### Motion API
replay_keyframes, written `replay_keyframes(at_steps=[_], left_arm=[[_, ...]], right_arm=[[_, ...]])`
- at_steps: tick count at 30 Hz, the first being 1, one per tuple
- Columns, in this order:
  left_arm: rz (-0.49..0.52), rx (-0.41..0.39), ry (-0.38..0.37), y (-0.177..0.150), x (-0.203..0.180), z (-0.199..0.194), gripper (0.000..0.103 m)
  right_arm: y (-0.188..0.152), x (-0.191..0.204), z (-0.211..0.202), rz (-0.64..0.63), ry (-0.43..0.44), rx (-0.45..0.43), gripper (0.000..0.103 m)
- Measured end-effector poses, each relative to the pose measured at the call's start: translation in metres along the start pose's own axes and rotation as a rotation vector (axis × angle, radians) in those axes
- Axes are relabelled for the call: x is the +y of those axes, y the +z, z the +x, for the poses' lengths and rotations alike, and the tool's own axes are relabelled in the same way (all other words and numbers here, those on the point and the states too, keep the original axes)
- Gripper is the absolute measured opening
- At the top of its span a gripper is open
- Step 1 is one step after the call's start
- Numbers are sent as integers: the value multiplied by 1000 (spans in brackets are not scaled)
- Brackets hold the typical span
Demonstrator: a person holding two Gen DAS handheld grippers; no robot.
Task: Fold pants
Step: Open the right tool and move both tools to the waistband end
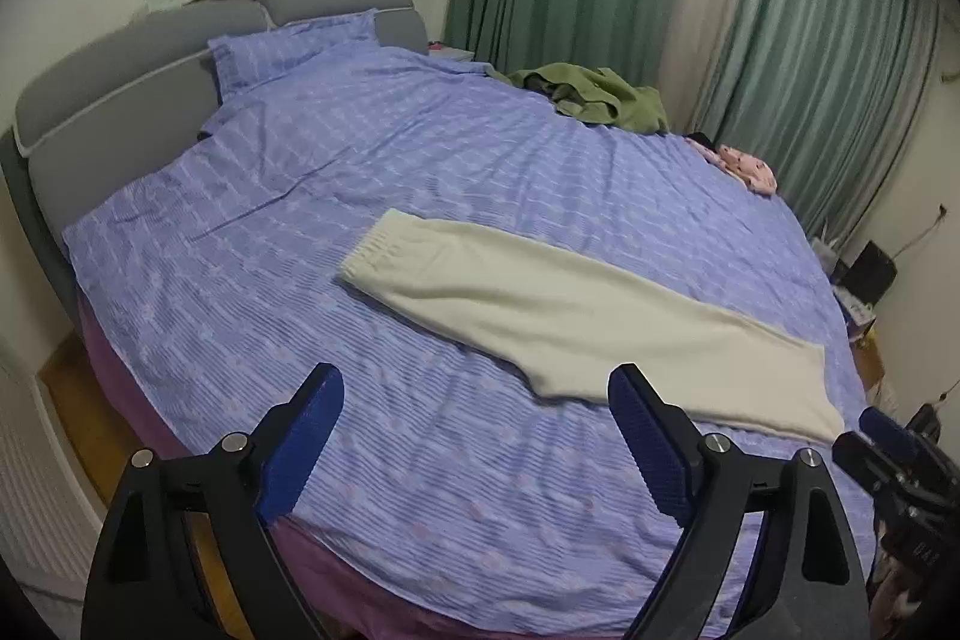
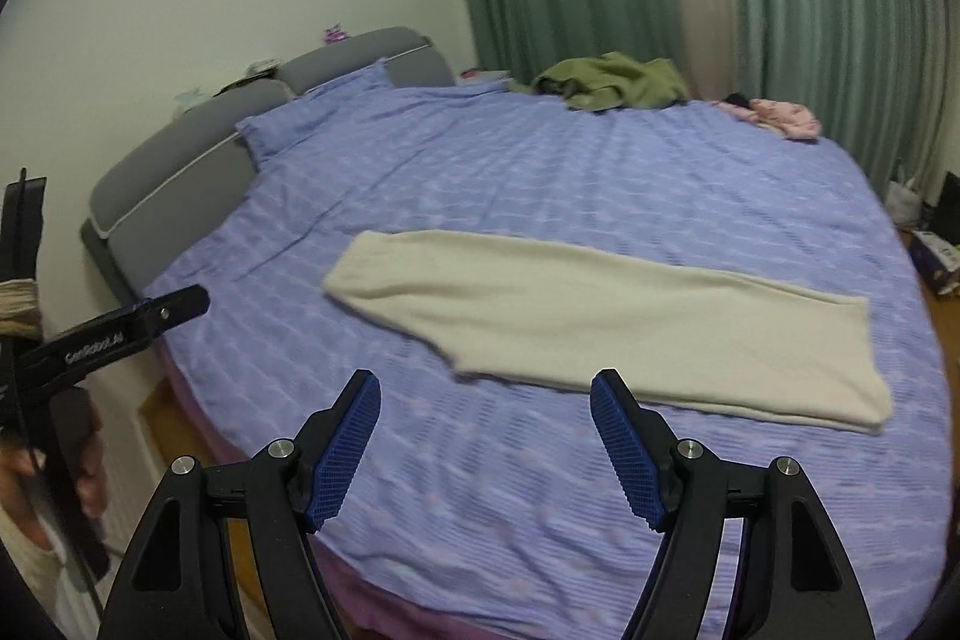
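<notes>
Cream pants (image 2: 600,334) lie flat beyond the open, empty right claw (image 2: 486,436).

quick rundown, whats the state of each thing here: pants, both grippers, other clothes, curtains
pants: folded lengthwise, lying flat on the bed
left gripper: open, empty, above the bed
right gripper: open, empty, above the bed
green garment: crumpled at the far edge
pink garment: bunched up
curtains: drawn shut

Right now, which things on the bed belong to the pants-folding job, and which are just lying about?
Job: cream pants, left gripper, right gripper, both open and empty.
Lying about: green garment, pink garment, pillow.
</notes>
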State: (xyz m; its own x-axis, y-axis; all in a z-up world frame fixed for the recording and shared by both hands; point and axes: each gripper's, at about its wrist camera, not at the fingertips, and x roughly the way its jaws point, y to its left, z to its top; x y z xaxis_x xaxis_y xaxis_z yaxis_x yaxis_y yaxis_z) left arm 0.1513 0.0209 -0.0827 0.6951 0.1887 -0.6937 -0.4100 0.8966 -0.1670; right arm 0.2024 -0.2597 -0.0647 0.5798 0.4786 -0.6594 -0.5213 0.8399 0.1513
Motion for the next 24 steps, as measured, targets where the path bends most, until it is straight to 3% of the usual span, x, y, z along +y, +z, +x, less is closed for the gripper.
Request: replay_keyframes(at_steps=[6, 13, 17, 24], left_arm=[[53, 100, -54, 46, 77, 67, 91], [115, 194, -98, 69, 124, 161, 92], [84, 228, -120, 65, 138, 224, 92], [-70, 274, -166, 59, 154, 314, 92]], right_arm=[[11, 57, 62, 61, -89, 35, 73], [7, 82, 143, 223, -234, 121, 73], [0, 82, 189, 264, -261, 177, 73], [-15, 78, 270, 271, -277, 248, 73]])
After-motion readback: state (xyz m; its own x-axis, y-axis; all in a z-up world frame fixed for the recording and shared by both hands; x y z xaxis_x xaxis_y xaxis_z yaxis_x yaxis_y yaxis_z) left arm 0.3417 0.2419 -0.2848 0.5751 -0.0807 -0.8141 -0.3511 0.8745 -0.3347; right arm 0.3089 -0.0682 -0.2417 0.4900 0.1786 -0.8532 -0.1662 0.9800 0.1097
